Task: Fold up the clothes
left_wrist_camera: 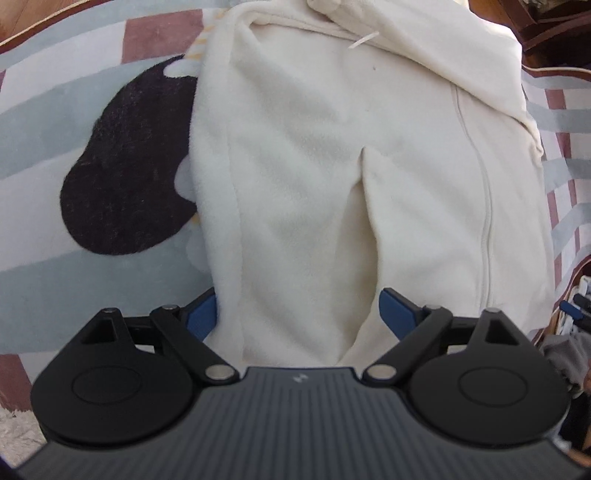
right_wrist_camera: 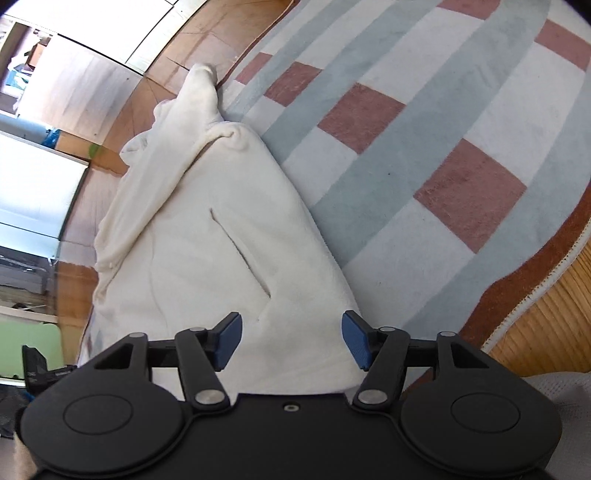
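A cream fleece garment lies spread on a patterned rug, with a slit pocket and a seam down its right side; it also shows in the right wrist view, its far end bunched toward the wooden floor. My left gripper is open, its blue pads wide apart over the garment's near hem, with cloth lying between them. My right gripper is open over the garment's near right corner, jaws apart, holding nothing.
The rug has grey-blue bands and pink squares, and a large black patch left of the garment. Wooden floor lies beyond the rug edge. Dark furniture stands at the far right. Clutter sits at the right edge.
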Available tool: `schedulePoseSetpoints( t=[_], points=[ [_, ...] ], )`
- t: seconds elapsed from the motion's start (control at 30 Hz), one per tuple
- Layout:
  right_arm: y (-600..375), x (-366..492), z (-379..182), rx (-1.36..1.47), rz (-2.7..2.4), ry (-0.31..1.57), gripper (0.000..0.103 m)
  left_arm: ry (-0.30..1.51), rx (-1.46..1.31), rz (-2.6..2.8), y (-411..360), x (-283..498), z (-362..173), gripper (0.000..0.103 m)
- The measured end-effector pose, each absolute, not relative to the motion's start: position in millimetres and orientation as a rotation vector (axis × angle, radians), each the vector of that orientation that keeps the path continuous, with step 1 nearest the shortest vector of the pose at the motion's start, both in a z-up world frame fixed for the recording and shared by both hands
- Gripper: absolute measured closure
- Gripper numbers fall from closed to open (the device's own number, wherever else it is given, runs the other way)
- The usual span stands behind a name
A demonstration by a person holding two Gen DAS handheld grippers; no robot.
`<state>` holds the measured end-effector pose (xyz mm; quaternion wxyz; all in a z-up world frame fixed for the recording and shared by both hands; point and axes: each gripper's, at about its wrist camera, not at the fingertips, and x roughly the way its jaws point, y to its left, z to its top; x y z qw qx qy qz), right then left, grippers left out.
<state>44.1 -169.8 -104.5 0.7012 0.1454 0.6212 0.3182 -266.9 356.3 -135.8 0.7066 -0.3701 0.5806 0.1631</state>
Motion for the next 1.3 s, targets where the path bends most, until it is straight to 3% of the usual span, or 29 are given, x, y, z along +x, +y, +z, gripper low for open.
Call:
schedulePoseSetpoints(
  t=[0.17, 0.43, 0.47, 0.5, 0.57, 0.6, 0.63, 0.73, 1.13, 1.3],
  points=[
    [-168, 51, -122, 0.249, 0.703, 1.471, 0.033, 1.346, -0.72, 0.486, 354, -263, -143, 0.012],
    [-167, 47, -155, 0.41, 0.77, 1.536, 0.031, 1.408, -0.756, 0.362, 331, -259, -147, 0.009],
    [-166, 44, -160, 0.46, 0.801, 1.556, 0.036, 1.386, -0.755, 0.352, 329, -261, -145, 0.022],
    [-165, 41, -164, 0.511, 0.832, 1.576, 0.039, 1.365, -0.754, 0.342, 326, -262, -142, 0.051],
    [-157, 33, -171, 0.499, 0.853, 1.578, 0.072, 1.308, -0.746, 0.308, 320, -264, -135, 0.08],
    [-150, 29, -172, 0.458, 0.85, 1.567, 0.076, 1.268, -0.733, 0.282, 316, -265, -130, 0.087],
    [-143, 25, -173, 0.419, 0.851, 1.55, 0.082, 1.237, -0.708, 0.265, 310, -264, -125, 0.088],
    [-125, 25, -158, 0.401, 0.871, 1.469, 0.085, 1.158, -0.62, 0.225, 294, -260, -111, 0.09],
    [-21, 71, 0, 0.336, 1.005, 1.059, 0.089, 0.942, -0.736, 0.232, 342, -209, -62, 0.092],
    [17, 94, 19, 0.283, 0.967, 0.988, 0.09, 0.933, -0.898, 0.305, 380, -203, -65, 0.09]
  ],
)
